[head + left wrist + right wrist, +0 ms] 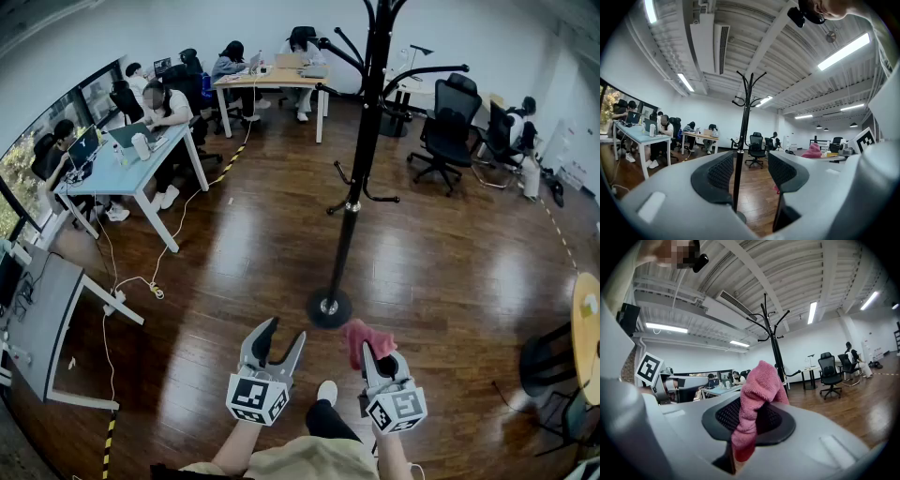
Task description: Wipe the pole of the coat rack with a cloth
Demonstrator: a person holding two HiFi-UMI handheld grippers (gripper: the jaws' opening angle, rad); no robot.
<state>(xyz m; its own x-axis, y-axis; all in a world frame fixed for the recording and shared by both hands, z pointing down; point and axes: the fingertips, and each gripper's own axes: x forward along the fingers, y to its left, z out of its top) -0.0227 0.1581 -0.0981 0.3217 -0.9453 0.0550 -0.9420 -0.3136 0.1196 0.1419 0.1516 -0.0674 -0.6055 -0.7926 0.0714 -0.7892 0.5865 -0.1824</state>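
One tall black coat rack (353, 202) stands on the dark wood floor (450, 272), well apart from the desks and office chairs at the room's edges. Its pole (341, 248) is the long axis that matters. It stands upright, so in the head view it runs from the round base (329, 308) toward 12 o'clock, with hook arms branching off at mid-height and at the top.

Both grippers sit low in that view, just short of the base and not touching the rack. The left gripper (284, 331) has the base at about 1 o'clock. Its jaws are spread with nothing between the pads, and in its own view the pole (742, 136) shows through the gap, farther off.

The right gripper (375, 354) has the base at about 11 o'clock. Its jaws are pressed together on a pink cloth (757, 399), which bunches up above the pads and hangs below them. In the right gripper view the rack (774, 343) rises just behind the cloth, at 12 o'clock.

The cloth's free end (358, 334) looks like the nearest thing to the pole. I judge that the right gripper must carry it forward and slightly toward 11 o'clock to make contact. The strokes would then run up and down the pole.
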